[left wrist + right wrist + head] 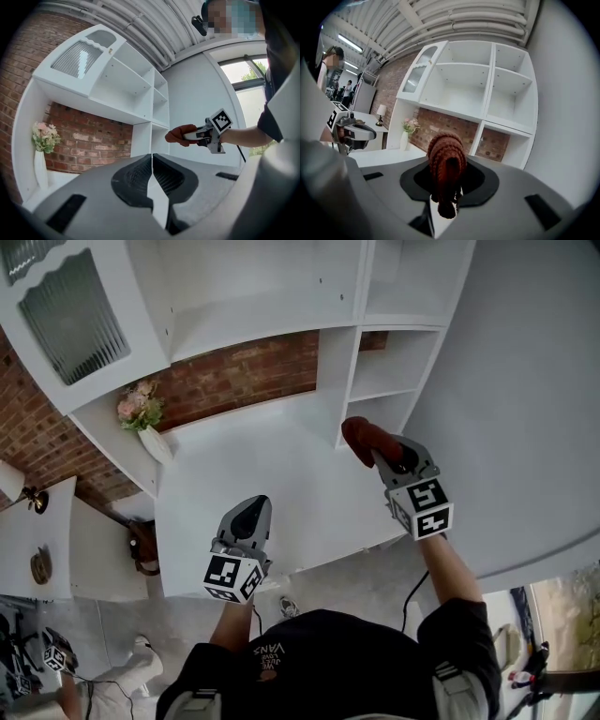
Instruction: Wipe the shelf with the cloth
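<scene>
A rust-brown knitted cloth (365, 440) sticks out of my right gripper (380, 454), whose jaws are shut on it; the cloth (446, 165) hangs bunched between them in the right gripper view. It hovers above the right part of the white shelf unit's wide counter (262, 484), near the small side compartments (392, 367). My left gripper (248, 519) is shut with nothing in it, held over the counter's front edge. From the left gripper view the right gripper (206, 136) and cloth (180, 135) show in front of the shelves (136, 89).
A white vase of pink flowers (145, 418) stands at the counter's back left against the brick wall (239, 376). A frosted cabinet door (70, 315) hangs upper left. A side table with a lamp (33, 498) is at left. People stand far off (335, 70).
</scene>
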The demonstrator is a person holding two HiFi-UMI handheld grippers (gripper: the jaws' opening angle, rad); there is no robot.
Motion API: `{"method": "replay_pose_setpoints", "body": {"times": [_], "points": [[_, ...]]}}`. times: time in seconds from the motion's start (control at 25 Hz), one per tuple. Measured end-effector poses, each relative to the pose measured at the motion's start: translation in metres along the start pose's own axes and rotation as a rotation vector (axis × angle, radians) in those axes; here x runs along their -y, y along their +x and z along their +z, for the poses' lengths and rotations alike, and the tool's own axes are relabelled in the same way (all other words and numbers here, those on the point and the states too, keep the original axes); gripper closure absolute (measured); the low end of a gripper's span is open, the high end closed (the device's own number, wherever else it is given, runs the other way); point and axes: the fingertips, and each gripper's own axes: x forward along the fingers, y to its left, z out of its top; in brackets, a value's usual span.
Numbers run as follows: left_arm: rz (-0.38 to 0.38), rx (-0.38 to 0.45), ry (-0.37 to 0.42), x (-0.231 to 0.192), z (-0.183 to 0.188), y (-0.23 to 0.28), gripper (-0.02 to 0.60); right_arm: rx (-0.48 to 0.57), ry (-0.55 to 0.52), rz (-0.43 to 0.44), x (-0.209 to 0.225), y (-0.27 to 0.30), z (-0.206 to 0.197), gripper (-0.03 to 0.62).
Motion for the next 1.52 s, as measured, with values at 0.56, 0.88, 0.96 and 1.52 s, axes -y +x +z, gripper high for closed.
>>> {"method": "replay_pose_setpoints", "body": {"times": [0.56, 0.88, 0.96, 1.52], "points": [[0.064, -0.033, -0.009, 0.142, -0.025, -0.031, 0.566, 0.055, 0.184, 0.066, -0.012, -0.140, -0.087, 0.497], [0.092, -0.062, -0.014, 0.214, -0.045, -0.060, 0.566, 0.070, 0.265, 0.094, -0.019, -0.210, -0.124, 0.497], [0.095, -0.071, -0.016, 0.227, -0.050, -0.065, 0.566, 0.071, 0.285, 0.092, -0.018, -0.224, -0.133, 0.497], [0.059, -0.143, -0.015, 0.295, -0.083, -0.077, 0.566, 0.006, 0.432, 0.069, -0.025, -0.281, -0.212, 0.499]]}}
